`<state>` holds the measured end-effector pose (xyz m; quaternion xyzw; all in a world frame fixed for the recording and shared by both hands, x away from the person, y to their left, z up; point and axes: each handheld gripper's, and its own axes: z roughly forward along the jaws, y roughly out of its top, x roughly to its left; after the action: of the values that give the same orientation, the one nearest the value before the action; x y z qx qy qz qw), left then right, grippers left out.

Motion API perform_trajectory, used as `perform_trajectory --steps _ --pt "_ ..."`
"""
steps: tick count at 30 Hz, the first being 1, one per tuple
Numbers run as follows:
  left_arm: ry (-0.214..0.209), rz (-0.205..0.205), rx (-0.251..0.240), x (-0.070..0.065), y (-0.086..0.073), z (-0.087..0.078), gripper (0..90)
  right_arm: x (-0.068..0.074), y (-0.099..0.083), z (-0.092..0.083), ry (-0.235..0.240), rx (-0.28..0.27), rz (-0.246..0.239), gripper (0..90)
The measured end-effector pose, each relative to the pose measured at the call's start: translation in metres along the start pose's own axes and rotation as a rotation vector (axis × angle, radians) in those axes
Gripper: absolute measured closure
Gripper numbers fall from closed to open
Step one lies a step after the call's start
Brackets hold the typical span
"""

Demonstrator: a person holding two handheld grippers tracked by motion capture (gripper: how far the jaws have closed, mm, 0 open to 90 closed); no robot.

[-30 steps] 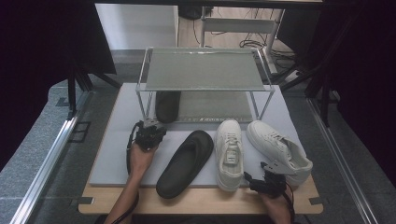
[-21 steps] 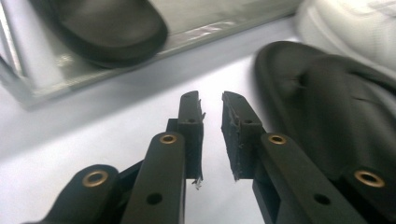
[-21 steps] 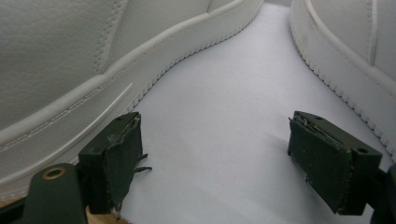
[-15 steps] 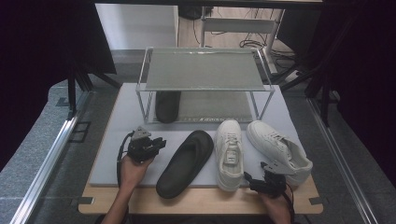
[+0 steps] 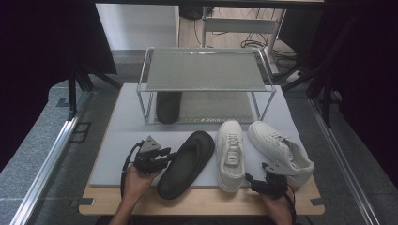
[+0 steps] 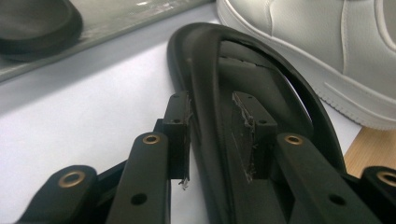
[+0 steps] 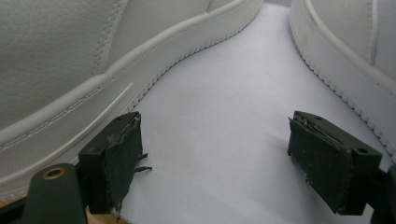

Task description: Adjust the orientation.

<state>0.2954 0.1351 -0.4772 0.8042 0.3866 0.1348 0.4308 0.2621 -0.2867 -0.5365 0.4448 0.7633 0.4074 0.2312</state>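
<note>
two black slippers (image 5: 185, 161), two white sneakers (image 5: 230, 153); left gripper (image 5: 170, 155) just opening astride one slipper's rim, right gripper (image 5: 253, 182) wide, empty.

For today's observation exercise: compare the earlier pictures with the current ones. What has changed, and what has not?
The left hand-held gripper moved from near the rack toward the loose black rubber slipper; its jaws have just been opening and now straddle the slipper's edge without pressing on it. The right hand-held gripper, both white leather sneakers and the second black slipper under the rack stayed put.
</note>
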Motion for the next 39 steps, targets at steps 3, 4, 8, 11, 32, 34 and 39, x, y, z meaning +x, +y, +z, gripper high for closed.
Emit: perform_trajectory --steps 3,4,8,11,32,34,39 --pt "0.023 0.026 0.026 -0.003 -0.001 0.009 66.5 0.000 0.000 0.000 0.000 0.000 0.000 17.6" --pt "0.024 0.028 0.031 -0.003 -0.001 0.010 66.4 0.000 0.000 0.000 0.000 0.000 0.000 17.6" --pt "0.044 0.043 0.057 -0.004 0.000 0.019 66.8 0.000 0.000 0.000 0.000 0.000 0.000 17.6" --pt "0.041 0.047 0.068 -0.004 0.002 0.025 67.4 0.000 0.000 0.000 0.000 0.000 0.000 17.6" --pt "0.055 0.026 0.072 -0.002 0.012 0.022 80.6 0.000 0.000 0.000 0.000 0.000 0.002 17.6" --pt "0.056 0.023 0.070 0.000 0.014 0.020 80.6 0.000 0.000 0.000 0.000 0.000 0.002 17.6" --pt "0.056 0.006 0.047 0.004 0.017 0.014 80.6 0.000 0.000 0.000 0.000 0.000 0.002 17.6"
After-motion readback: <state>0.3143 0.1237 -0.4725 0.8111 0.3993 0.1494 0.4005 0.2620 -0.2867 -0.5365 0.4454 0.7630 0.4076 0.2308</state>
